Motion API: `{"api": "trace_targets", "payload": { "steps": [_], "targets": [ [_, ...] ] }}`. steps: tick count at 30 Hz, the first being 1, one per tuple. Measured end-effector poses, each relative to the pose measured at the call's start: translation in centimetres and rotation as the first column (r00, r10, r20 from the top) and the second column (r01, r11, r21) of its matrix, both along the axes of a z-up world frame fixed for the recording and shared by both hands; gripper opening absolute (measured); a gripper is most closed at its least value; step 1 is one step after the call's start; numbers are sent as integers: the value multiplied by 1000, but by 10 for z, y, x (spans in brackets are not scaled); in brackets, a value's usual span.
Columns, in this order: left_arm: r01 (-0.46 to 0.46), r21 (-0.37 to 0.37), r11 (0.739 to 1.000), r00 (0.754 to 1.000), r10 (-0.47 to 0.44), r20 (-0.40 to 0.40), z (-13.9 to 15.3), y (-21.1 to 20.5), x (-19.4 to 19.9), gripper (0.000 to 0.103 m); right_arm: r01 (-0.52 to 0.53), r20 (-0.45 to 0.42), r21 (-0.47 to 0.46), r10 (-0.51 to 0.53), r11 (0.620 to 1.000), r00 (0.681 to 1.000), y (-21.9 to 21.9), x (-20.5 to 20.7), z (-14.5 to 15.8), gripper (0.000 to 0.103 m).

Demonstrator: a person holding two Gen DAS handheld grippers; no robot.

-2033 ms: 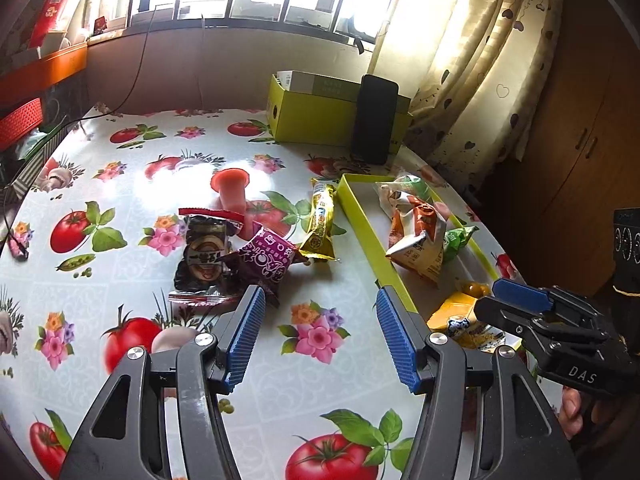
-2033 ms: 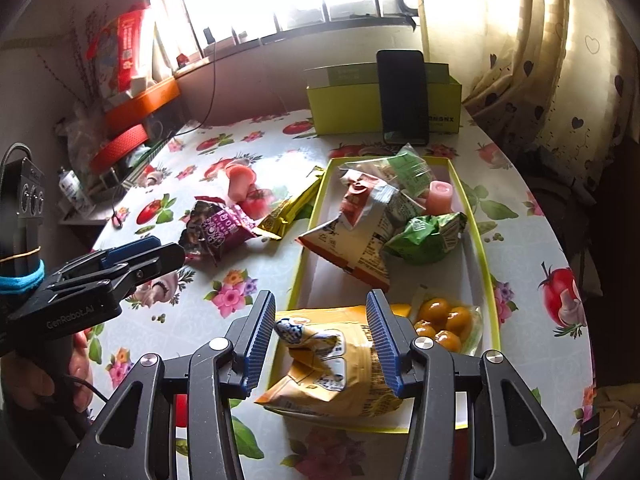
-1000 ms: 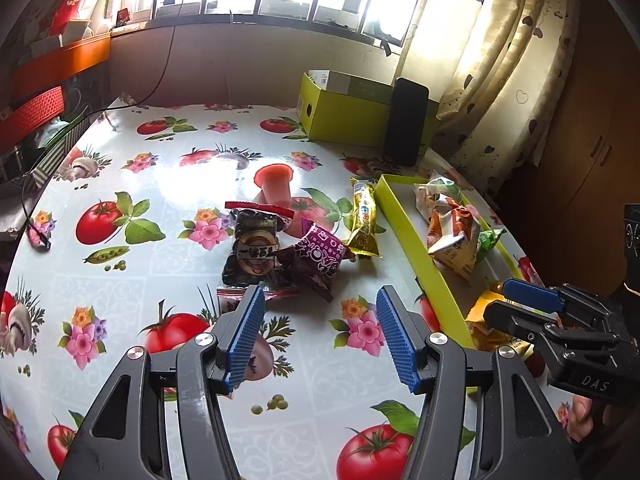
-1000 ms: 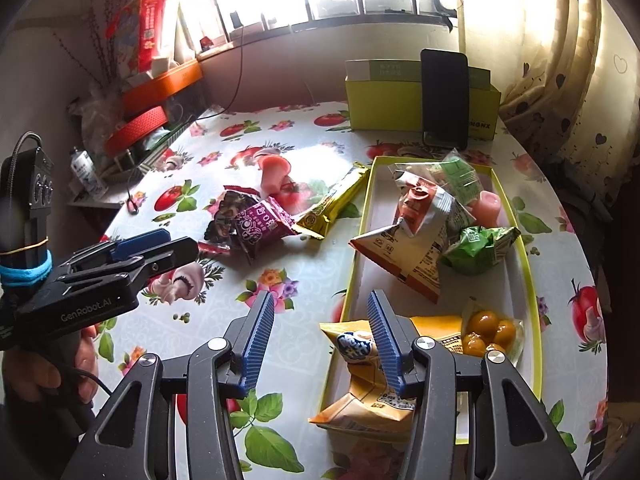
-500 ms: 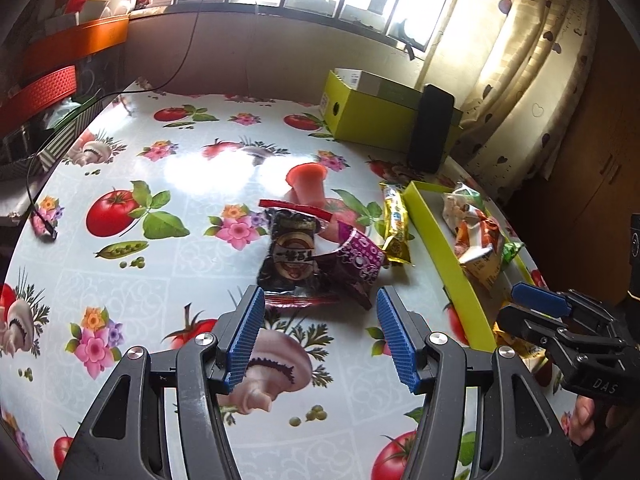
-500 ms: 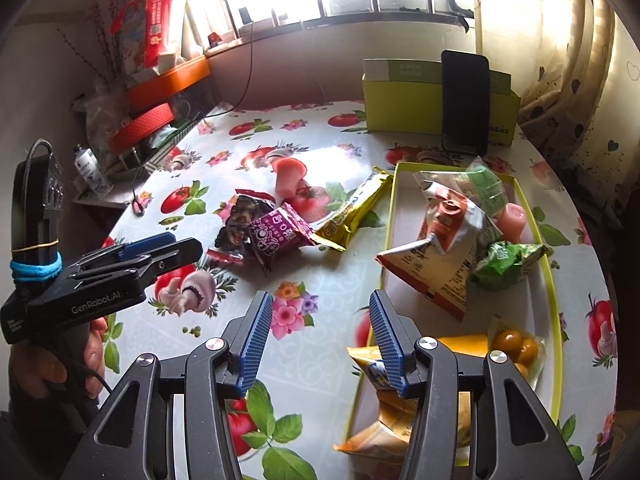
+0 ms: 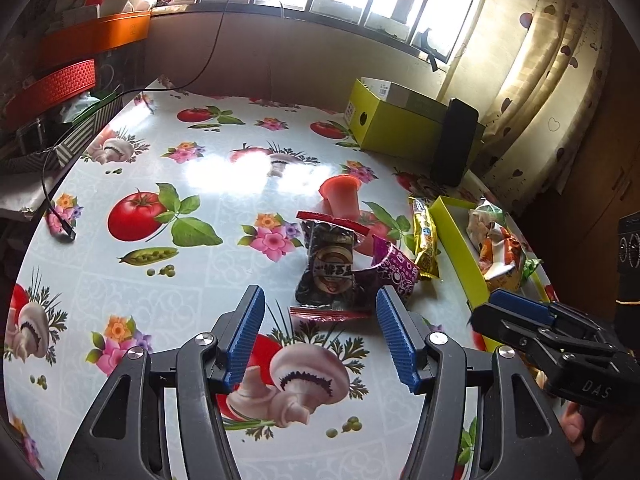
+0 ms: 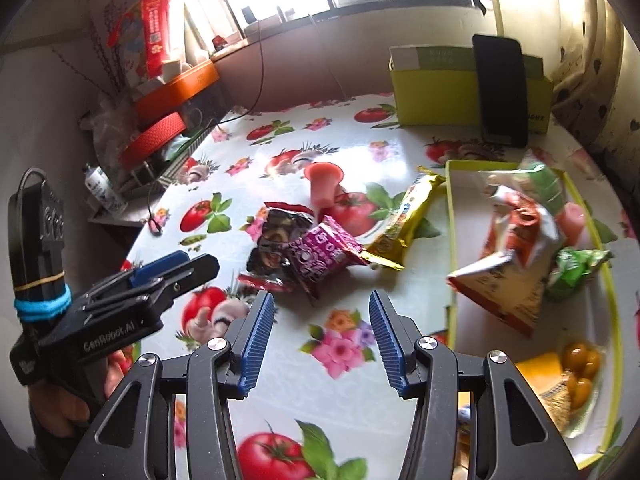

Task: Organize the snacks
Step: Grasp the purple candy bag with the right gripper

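While spread wide and holding nothing, left hand-held gripper (image 7: 320,320) just short of dark snack packet (image 7: 329,268) mid-bench, purple packet (image 7: 394,270) touching it; right hand-held gripper (image 8: 321,322) likewise wide, yellow tray (image 8: 452,216) toward bench's right edge.

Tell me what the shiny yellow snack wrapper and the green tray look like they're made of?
The yellow snack wrapper looks like thin foil-lined plastic film: it is glossy, crinkled, and has crimped ends. The green tray looks like matte cardboard, probably a box lid: it has thin, straight, folded walls and a flat white floor.
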State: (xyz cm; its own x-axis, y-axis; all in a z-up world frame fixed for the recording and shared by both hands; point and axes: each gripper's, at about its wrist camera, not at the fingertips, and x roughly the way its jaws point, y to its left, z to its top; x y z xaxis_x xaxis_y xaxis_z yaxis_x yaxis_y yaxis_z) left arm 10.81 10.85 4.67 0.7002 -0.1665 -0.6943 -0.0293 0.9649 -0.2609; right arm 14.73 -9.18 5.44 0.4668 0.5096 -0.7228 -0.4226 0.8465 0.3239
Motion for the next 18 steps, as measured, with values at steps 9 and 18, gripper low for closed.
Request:
{"api": "trace_targets", "payload": {
  "steps": [9,18],
  "targets": [
    [-18,-24,1000,1000,19,17,0,16,1,59,88,-146,55,-79,995,986,20,37,-30,50],
    [-16,-45,999,999,17,32,0,25,0,59,216,-271,125,-176,968,946,23,69,-47,53]
  ]
}}
